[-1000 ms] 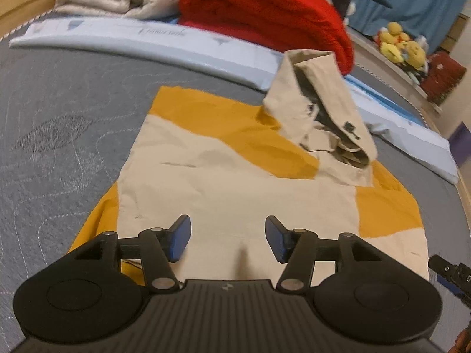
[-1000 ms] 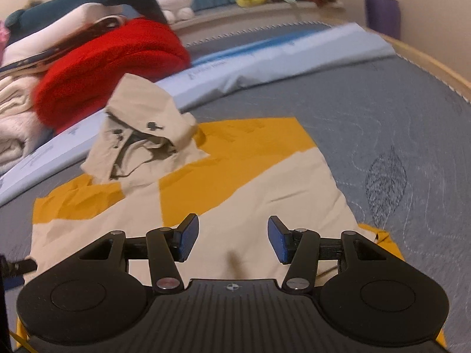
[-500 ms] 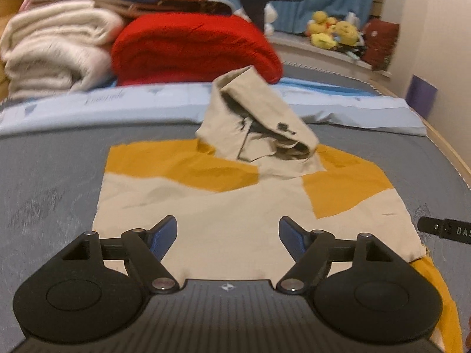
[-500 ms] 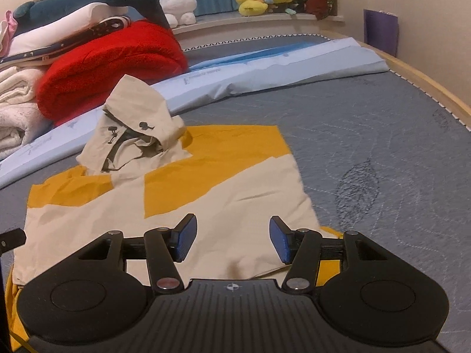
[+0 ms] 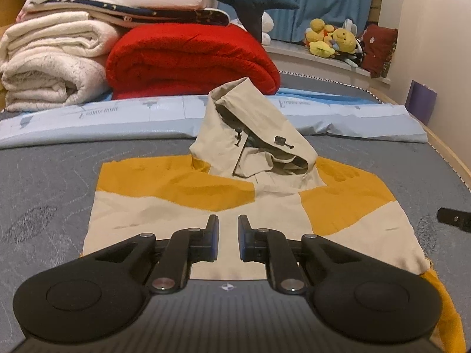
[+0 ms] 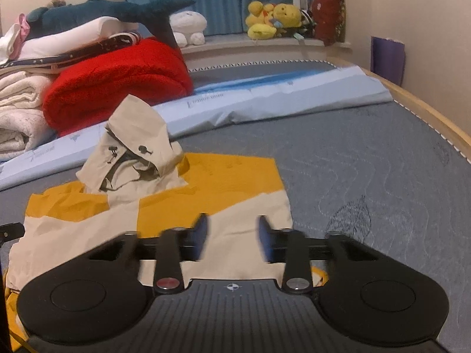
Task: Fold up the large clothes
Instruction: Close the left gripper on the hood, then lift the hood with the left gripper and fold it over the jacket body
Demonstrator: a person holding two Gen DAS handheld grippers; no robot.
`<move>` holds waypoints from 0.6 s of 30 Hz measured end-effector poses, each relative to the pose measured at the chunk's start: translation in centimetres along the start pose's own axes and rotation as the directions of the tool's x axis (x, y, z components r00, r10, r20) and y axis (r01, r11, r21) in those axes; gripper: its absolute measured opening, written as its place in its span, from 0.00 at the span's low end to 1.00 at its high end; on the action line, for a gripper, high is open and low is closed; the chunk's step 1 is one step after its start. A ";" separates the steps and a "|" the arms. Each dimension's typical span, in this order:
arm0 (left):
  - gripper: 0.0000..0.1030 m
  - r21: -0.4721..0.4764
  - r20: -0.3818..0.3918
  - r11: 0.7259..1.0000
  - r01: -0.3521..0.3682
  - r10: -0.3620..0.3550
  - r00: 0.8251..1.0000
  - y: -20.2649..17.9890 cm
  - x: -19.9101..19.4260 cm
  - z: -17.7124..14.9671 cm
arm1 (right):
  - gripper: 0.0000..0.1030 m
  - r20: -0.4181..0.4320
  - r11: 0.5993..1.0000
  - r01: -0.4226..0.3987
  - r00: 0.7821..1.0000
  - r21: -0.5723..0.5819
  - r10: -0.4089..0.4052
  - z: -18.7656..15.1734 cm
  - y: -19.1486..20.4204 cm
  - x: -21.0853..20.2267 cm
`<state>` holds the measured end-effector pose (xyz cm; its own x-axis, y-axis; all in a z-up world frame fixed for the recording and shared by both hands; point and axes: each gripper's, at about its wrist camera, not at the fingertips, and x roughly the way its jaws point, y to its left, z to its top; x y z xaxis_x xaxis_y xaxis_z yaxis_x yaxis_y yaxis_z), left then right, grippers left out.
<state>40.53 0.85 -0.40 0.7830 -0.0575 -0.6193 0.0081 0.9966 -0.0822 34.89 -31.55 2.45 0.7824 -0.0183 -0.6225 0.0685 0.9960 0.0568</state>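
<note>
Jacket (image 5: 235,214) lies flat on the bed (image 5: 44,182), sides folded in to a rectangle, hood (image 5: 253,144) sticking up. Left tool (image 5: 228,242) and right tool (image 6: 232,239) have both just been closing, a gap left, nothing between them. Likely left: hood down, cross fold

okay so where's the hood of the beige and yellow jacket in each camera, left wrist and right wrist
Left wrist view: the hood stands up at centre, just above the middle of the picture.
Right wrist view: the hood sits left of centre, at about mid-height.
Shared landmark: the red blanket folded just behind the hood in both.
</note>
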 end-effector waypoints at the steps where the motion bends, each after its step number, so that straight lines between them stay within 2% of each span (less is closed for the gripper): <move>1: 0.14 0.005 0.002 1.000 -0.002 0.002 1.000 0.0 0.1 0.1 | 0.24 0.005 1.000 -0.006 1.000 -0.002 0.006 0.2 -0.1 0.0; 7: 0.14 0.018 0.020 1.000 -0.025 0.025 0.999 0.8 1.0 0.6 | 0.23 0.030 1.000 0.010 1.000 -0.026 -0.010 1.0 -0.7 -0.1; 11: 0.14 0.038 0.087 0.998 -0.047 0.043 0.995 1.3 0.1 1.8 | 0.24 0.030 1.000 0.004 1.000 0.001 -0.004 1.5 -1.5 -0.3; 12: 0.14 0.039 0.097 0.998 -0.047 0.043 0.994 1.5 -0.1 2.3 | 0.23 0.027 1.000 -0.004 1.000 0.007 0.003 1.6 -1.6 -0.3; 14: 0.14 0.017 0.111 0.999 -0.033 0.031 0.993 2.0 -0.5 3.6 | 0.10 0.030 1.000 -0.026 0.999 0.016 0.026 1.8 -1.7 -0.5; 16: 0.14 0.010 0.119 0.999 -0.037 0.035 0.992 2.2 -0.2 5.4 | 0.07 0.037 0.999 -0.040 0.999 0.033 0.039 2.0 -2.0 -0.7; 18: 0.14 -0.003 0.092 1.000 -0.019 0.019 0.996 2.1 1.4 7.9 | 0.07 0.040 0.998 -0.048 0.998 0.043 0.047 2.2 -2.1 -0.9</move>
<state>46.53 3.34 4.69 0.8371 -0.0323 -0.5460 -0.0088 0.9973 -0.0726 35.37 -33.77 4.63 0.8092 0.0247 -0.5870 0.0570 0.9911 0.1203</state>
